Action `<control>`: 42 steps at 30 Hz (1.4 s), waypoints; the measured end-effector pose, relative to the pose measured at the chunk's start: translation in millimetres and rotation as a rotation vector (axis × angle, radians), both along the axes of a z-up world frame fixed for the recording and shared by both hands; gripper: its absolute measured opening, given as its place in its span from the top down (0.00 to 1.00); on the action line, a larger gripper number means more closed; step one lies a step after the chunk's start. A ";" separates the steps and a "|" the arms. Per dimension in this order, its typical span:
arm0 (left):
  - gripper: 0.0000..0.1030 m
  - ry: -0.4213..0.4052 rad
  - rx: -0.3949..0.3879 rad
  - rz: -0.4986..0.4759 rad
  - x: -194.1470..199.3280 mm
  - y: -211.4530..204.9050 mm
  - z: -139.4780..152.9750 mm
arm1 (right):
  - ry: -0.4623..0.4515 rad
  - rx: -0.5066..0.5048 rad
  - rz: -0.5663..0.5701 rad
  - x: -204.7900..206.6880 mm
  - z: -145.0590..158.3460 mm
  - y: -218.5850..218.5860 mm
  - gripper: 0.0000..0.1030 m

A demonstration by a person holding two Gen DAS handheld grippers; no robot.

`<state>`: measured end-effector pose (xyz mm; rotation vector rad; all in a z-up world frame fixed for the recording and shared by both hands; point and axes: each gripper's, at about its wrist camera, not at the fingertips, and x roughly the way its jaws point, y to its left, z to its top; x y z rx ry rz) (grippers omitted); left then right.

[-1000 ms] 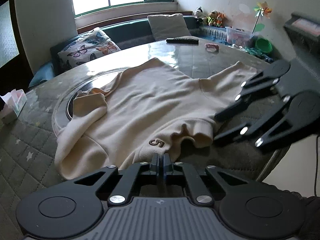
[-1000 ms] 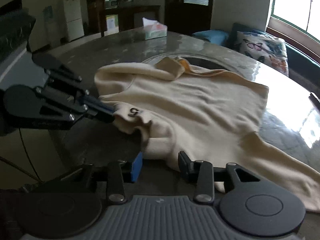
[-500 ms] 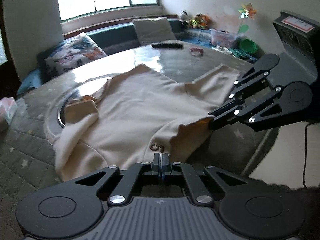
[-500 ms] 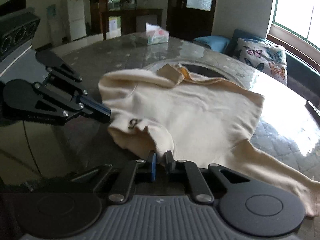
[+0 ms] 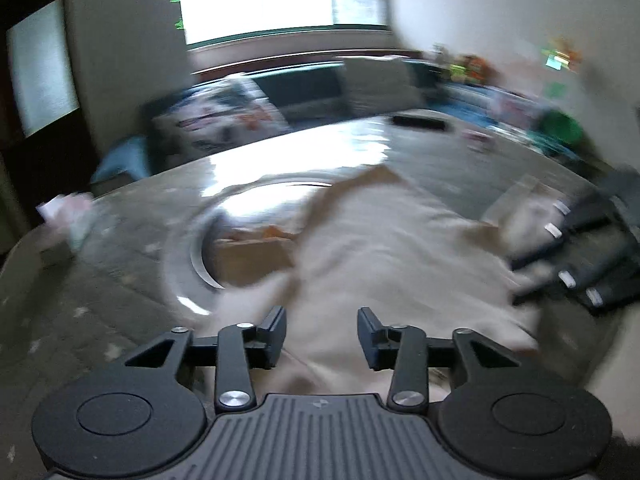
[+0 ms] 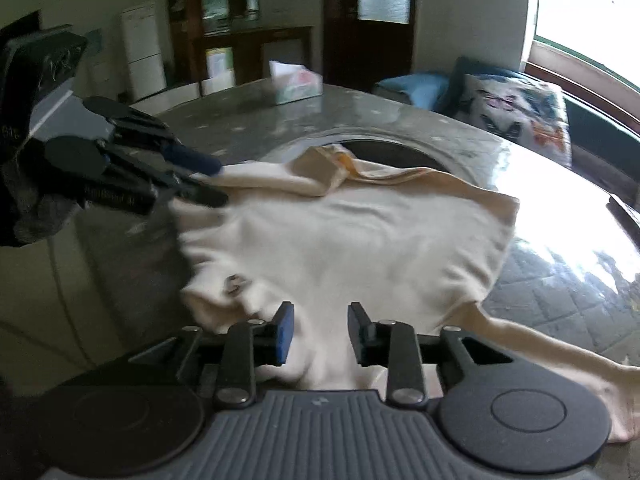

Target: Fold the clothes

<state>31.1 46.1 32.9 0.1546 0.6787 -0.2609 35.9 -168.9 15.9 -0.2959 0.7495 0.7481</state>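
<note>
A cream sweatshirt [image 5: 392, 248] [image 6: 340, 240] lies spread on the round table [image 6: 560, 280], its near hem bunched by a small dark badge [image 6: 236, 284]. My left gripper [image 5: 322, 336] hovers over the near cloth, jaws opening, nothing pinched between the pads. The left wrist view is blurred by motion. In the right wrist view the left gripper [image 6: 216, 182] sits at the shirt's left edge. My right gripper [image 6: 320, 332] is over the near hem with its jaws opening; cloth lies under them, not clamped. The right gripper [image 5: 560, 264] shows at the shirt's right side.
A glass turntable [image 6: 384, 152] sits in the table's middle, partly under the shirt. A tissue box [image 6: 296, 84] stands at the far edge and a dark remote [image 5: 418, 122] lies beyond the shirt. A butterfly cushion [image 6: 516, 108] rests on the bench behind. The table edge drops off left of the shirt.
Both grippers, shut on the near hem half a second ago, now have their jaws apart and the hem has dropped. The left gripper has swung leftward and forward along the shirt's edge.
</note>
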 end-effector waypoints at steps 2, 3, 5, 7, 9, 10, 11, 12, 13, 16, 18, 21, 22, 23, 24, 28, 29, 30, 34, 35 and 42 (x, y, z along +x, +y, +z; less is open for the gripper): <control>0.56 0.007 -0.016 0.073 22.5 9.8 -1.0 | 0.027 0.004 -0.035 13.8 -9.1 3.3 0.71; 0.56 0.015 -0.023 0.103 34.3 14.2 -2.5 | 0.041 0.006 -0.042 19.5 -13.7 5.6 0.71; 0.56 0.039 -0.034 0.141 57.2 21.9 -7.3 | 0.054 0.002 -0.050 28.1 -22.1 11.5 0.71; 0.55 0.060 -0.033 0.154 74.6 25.7 -12.8 | 0.061 -0.005 -0.046 31.9 -28.4 16.8 0.71; 0.52 0.080 -0.027 0.167 91.8 28.5 -18.8 | 0.063 -0.013 -0.033 31.8 -32.7 21.1 0.68; 0.51 0.093 -0.030 0.173 99.5 30.4 -21.8 | 0.061 -0.018 -0.026 31.3 -34.1 22.8 0.65; 0.49 0.106 -0.037 0.174 105.3 32.4 -25.0 | 0.059 -0.025 -0.018 29.4 -35.9 24.6 0.64; 0.49 0.118 -0.041 0.174 110.7 34.0 -28.5 | 0.054 -0.032 -0.015 27.4 -37.4 25.8 0.64; 0.49 0.127 -0.043 0.175 114.8 34.9 -32.0 | 0.049 -0.037 -0.013 25.9 -38.4 26.6 0.63; 0.50 0.146 -0.047 0.169 120.2 36.4 -41.4 | 0.045 -0.041 -0.011 25.3 -38.1 27.0 0.62; 0.55 0.161 -0.065 0.160 122.0 39.2 -46.3 | 0.048 -0.040 -0.014 25.9 -38.3 26.1 0.60; 0.82 0.162 -0.106 0.164 118.4 46.9 -47.1 | 0.051 -0.040 -0.021 27.1 -38.5 25.3 0.59; 0.91 0.155 -0.120 0.169 116.1 50.2 -46.1 | 0.052 -0.041 -0.023 27.5 -38.4 25.5 0.59; 0.94 0.148 -0.133 0.175 113.7 53.4 -45.1 | 0.051 -0.043 -0.024 27.5 -38.3 26.1 0.58; 0.96 0.142 -0.147 0.180 111.3 56.7 -44.1 | 0.049 -0.045 -0.024 27.3 -38.3 26.7 0.58; 0.98 0.073 -0.179 0.233 90.8 74.4 -26.4 | 0.046 -0.052 -0.030 26.6 -38.4 27.8 0.58; 0.98 0.050 -0.184 0.254 84.3 80.2 -20.6 | 0.045 -0.053 -0.032 26.3 -38.3 27.9 0.58; 0.98 0.027 -0.188 0.278 77.7 86.6 -14.6 | 0.043 -0.056 -0.034 25.7 -38.3 28.0 0.58; 0.98 -0.066 -0.182 0.402 47.7 115.0 6.9 | 0.038 -0.064 -0.039 24.5 -38.1 28.2 0.57; 0.98 -0.091 -0.168 0.440 37.8 121.9 10.7 | 0.038 -0.065 -0.041 24.7 -38.0 28.1 0.56; 0.98 -0.131 -0.080 0.658 -22.7 161.0 3.4 | 0.029 -0.078 -0.048 24.2 -37.9 27.5 0.53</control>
